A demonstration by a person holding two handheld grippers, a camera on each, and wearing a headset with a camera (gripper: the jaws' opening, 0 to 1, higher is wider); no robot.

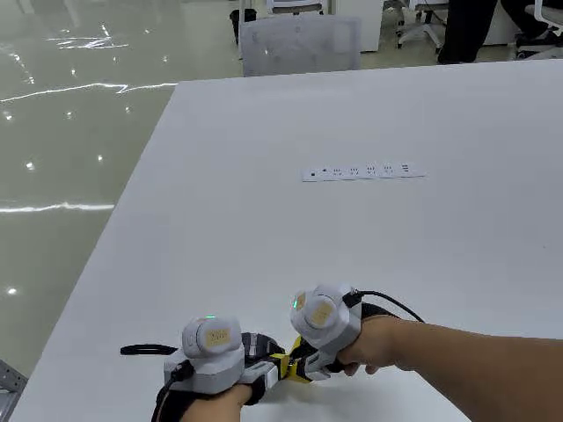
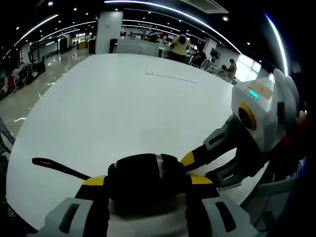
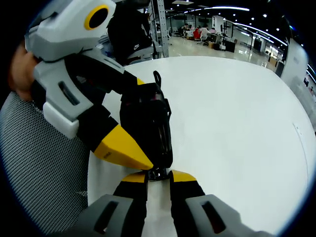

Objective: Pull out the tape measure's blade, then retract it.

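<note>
White rectangular bench (image 1: 352,246), items listed left to right along its near edge. Thin black wrist strap (image 1: 145,350): lying flat on the bench top, trailing left from the tape measure. Left gripper (image 2: 146,180), grey and white body with yellow-tipped black jaws: jaws spread about the width of the case and closed on it from either side. Black round-cornered tape measure (image 3: 148,118): clamped in the left gripper near the bench's front edge, just above or on the surface; which, I cannot tell. Small metal tab (image 3: 158,173) at the case's lower edge: pinched by the right gripper. Right gripper (image 3: 158,177), same make: jaws narrow, tips meeting on the tab, close against the case. Further back, to the right: flat white power strip (image 1: 362,171), well apart from both grippers. Beyond the far edge: grey mesh chair back (image 1: 299,44).
</note>
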